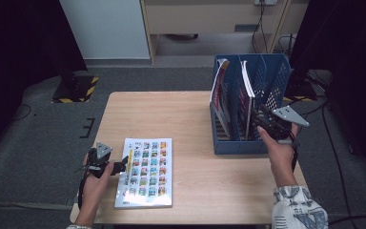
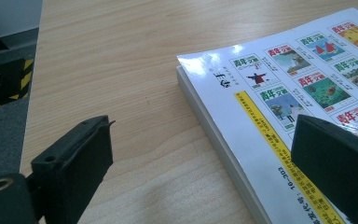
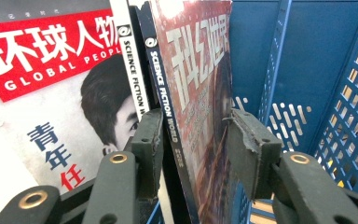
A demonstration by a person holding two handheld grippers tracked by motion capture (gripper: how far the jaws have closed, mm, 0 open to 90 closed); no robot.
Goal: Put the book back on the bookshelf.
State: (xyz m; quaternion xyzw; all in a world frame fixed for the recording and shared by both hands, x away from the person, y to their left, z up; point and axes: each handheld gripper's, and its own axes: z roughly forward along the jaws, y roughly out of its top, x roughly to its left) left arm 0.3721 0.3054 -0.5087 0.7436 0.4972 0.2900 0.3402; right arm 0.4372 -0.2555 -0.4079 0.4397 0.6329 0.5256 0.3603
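A magazine (image 1: 145, 171) with a grid of small cover pictures lies flat near the table's front left edge. My left gripper (image 1: 124, 163) is open at its left edge. In the left gripper view the magazine (image 2: 298, 79) has one jaw hanging over its cover and the other over bare wood, with the left gripper (image 2: 205, 140) straddling the edge. My right gripper (image 1: 259, 117) reaches into a blue file rack (image 1: 276, 71). In the right gripper view the right gripper (image 3: 193, 135) is shut on an upright Science Fiction World magazine (image 3: 196, 93), one jaw against each side.
A red Global People magazine (image 3: 51, 70) stands left of the held one, and another magazine (image 1: 218, 88) leans in the rack's left slot. The rack's perforated blue walls (image 3: 307, 60) rise on the right. Bare wooden table (image 1: 171, 114) lies between the rack and the flat magazine.
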